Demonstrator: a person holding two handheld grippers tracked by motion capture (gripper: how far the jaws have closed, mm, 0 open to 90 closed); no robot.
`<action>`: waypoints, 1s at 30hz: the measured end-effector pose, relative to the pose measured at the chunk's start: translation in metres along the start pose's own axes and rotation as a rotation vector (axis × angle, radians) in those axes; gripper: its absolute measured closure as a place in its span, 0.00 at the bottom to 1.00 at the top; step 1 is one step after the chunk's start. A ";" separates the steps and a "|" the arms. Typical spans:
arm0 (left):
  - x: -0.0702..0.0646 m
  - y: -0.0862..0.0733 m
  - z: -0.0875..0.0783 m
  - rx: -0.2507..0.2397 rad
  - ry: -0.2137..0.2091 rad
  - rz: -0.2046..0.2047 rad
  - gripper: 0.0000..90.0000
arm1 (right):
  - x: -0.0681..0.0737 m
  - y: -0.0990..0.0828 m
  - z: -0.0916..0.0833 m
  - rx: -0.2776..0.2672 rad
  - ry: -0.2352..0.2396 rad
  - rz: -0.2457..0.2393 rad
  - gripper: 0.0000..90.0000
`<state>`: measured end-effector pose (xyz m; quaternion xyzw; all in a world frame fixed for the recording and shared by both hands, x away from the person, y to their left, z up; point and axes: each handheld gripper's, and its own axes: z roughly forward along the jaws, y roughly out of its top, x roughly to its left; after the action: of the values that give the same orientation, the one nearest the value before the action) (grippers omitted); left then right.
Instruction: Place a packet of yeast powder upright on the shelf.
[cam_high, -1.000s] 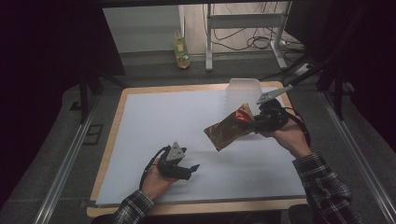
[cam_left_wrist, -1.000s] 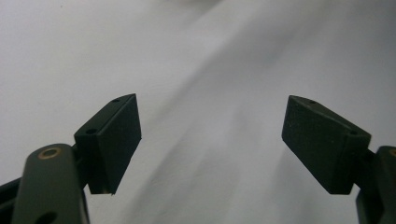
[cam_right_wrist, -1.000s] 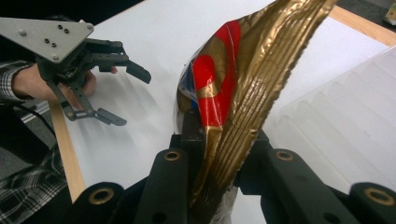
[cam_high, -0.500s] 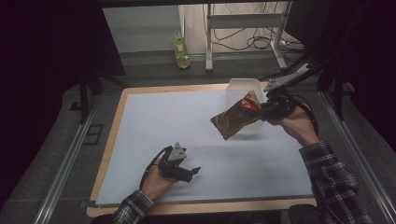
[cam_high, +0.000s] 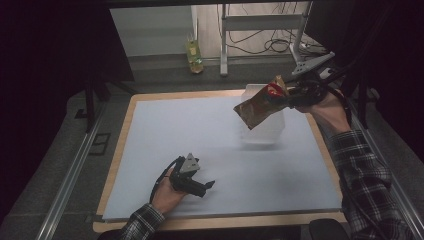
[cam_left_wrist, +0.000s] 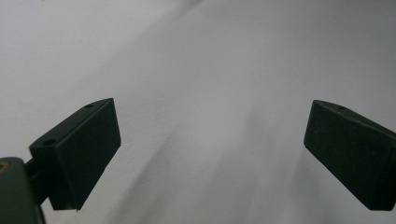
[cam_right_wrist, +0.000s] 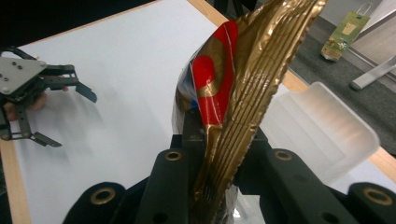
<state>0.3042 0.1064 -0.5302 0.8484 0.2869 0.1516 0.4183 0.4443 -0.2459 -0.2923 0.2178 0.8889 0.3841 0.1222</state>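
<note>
We hold the golden snack bag (cam_high: 256, 106) pinched in our right gripper (cam_high: 290, 98), up above the translucent plastic bin (cam_high: 265, 131). Our left gripper (cam_high: 209, 186) rests low on the white mat (cam_high: 200, 130), its jaws just opened wide with nothing between them.

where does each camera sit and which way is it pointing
High view: above the person's side, looking forward and down on the white mat; both forearms enter from below.
Left gripper view: on the left gripper, facing the mat between open jaws.
Right gripper view: on the right gripper, clamped on the gold snack bag.
Shared: bag, clear bin, left gripper in the high and right gripper views.
</note>
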 end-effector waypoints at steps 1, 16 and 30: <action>0.000 0.000 0.000 0.000 -0.001 -0.001 0.04 | -0.004 0.002 -0.001 0.005 -0.003 -0.007 0.86; 0.000 0.000 0.000 0.011 -0.002 0.017 0.04 | -0.042 -0.009 0.003 0.044 -0.047 -0.089 0.86; -0.002 -0.001 0.000 0.021 0.006 0.031 0.04 | -0.061 -0.019 0.023 0.145 -0.094 -0.189 0.86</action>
<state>0.3026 0.1057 -0.5308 0.8567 0.2766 0.1573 0.4061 0.5006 -0.2721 -0.3193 0.1589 0.9241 0.2951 0.1837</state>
